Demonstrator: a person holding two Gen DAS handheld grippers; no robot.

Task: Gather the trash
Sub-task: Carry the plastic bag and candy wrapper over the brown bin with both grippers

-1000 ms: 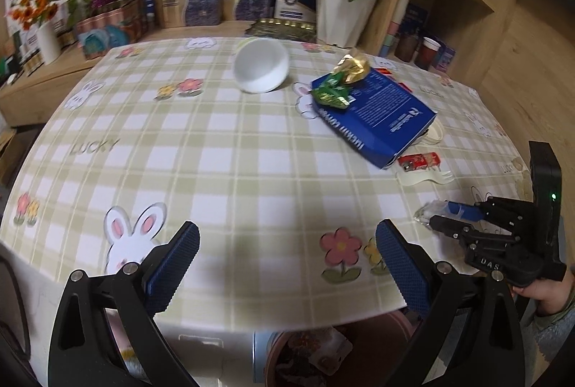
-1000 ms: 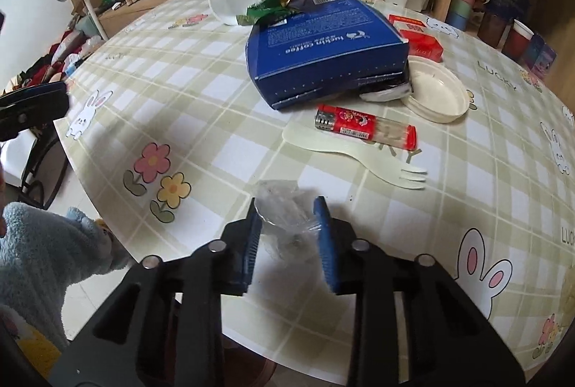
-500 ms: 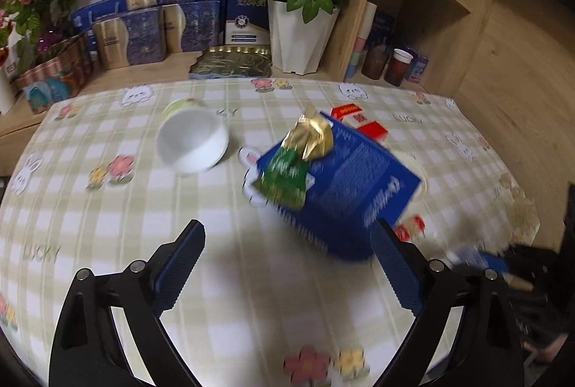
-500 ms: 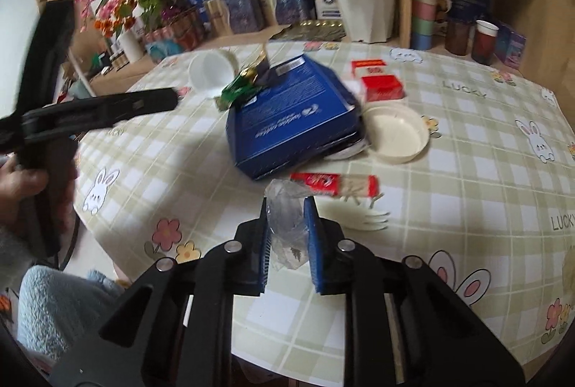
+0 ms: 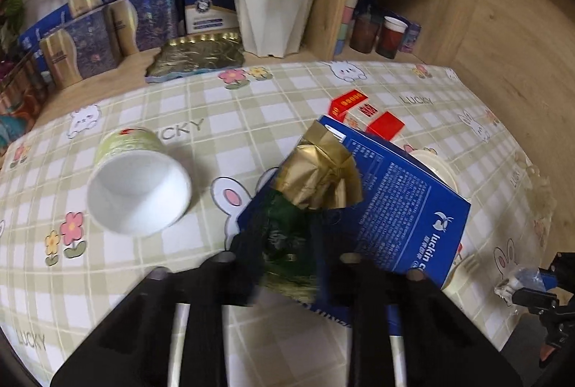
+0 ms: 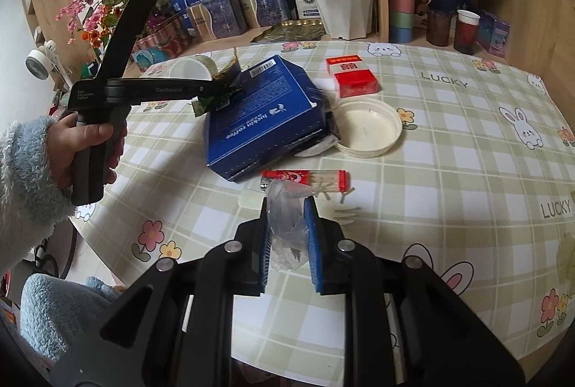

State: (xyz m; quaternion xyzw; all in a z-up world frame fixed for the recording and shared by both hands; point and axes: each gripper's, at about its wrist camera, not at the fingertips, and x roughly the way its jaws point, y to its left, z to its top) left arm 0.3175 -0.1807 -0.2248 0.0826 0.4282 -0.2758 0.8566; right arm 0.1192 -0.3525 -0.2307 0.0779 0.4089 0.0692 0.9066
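My left gripper [image 5: 287,254] is closed down on the green-and-gold snack wrapper [image 5: 316,178], fingers pinching its green near end; the gold end sticks out past the tips over the blue coffee box [image 5: 402,207]. From the right wrist view the wrapper sits at the far left corner of that box, clamped at my left gripper's tip [image 6: 215,92]; can't tell if it still touches the box.

My right gripper [image 6: 287,243] is nearly closed, blue pads squeezing a crumpled clear plastic wrapper [image 6: 285,225], held above the near part of the checked tablecloth [image 6: 449,171].

On the table: white paper bowl [image 5: 138,185] on its side, left of the box, mouth facing my left camera. White plastic lid [image 6: 366,128] touching the box's right side. Red cigarette pack [image 6: 354,78] far of the lid. Red-labelled lighter [image 6: 305,178] just near the box, lying on a pale plastic fork [image 6: 341,211], just beyond my right fingertips.

Beyond the far table edge: white rose pot [image 6: 341,6], boxed goods, stacked cups on the wooden shelf [image 6: 399,2].
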